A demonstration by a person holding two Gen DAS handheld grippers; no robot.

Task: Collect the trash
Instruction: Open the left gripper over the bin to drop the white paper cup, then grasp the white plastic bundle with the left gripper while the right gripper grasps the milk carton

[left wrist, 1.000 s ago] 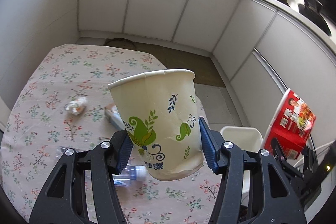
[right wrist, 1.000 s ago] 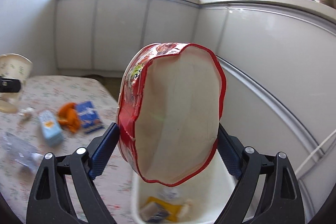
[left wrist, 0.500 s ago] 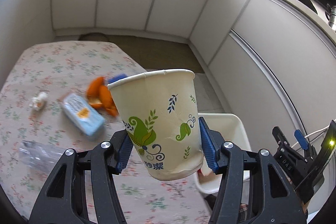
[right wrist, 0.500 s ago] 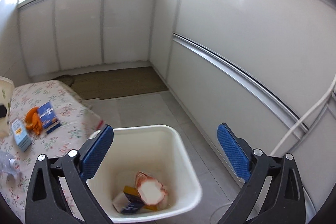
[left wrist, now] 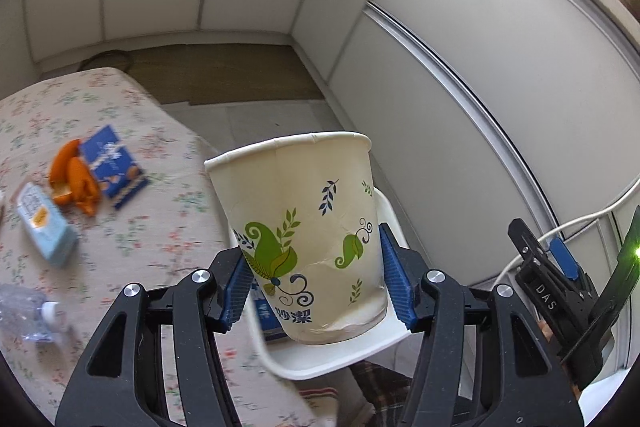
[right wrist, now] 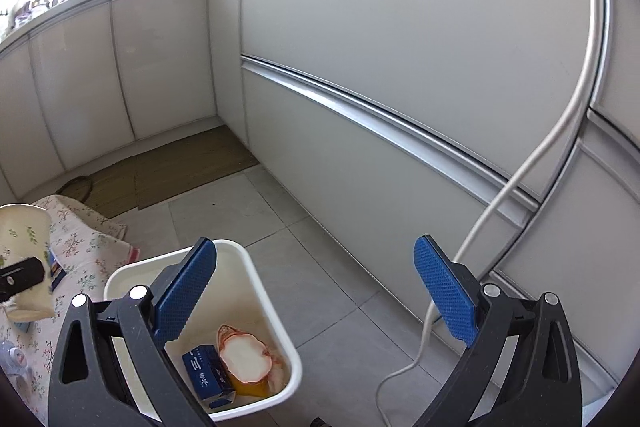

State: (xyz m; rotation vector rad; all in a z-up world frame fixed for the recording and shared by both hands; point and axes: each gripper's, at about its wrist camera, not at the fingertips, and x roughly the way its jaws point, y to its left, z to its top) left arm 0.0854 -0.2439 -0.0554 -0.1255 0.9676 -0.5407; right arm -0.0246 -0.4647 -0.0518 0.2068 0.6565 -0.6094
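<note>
Trash is being gathered into the white bin [right wrist: 256,291], which stands on the floor just beside the table [left wrist: 132,227]. The red-rimmed bowl [right wrist: 244,353], clamped in the right gripper [right wrist: 316,291] a second ago, now lies inside the bin at 6 o'clock of that view, beside a blue carton [right wrist: 206,373] and something yellow; those jaws are spread wide and empty. One item is thus disposed of. The paper cup [left wrist: 304,239] is squeezed between the left gripper's [left wrist: 316,283] pads and has been carried over the bin's rim. On the table, at 9 o'clock, orange peel [left wrist: 74,179], a blue packet [left wrist: 112,165] and a pale carton [left wrist: 44,223] remain.
</note>
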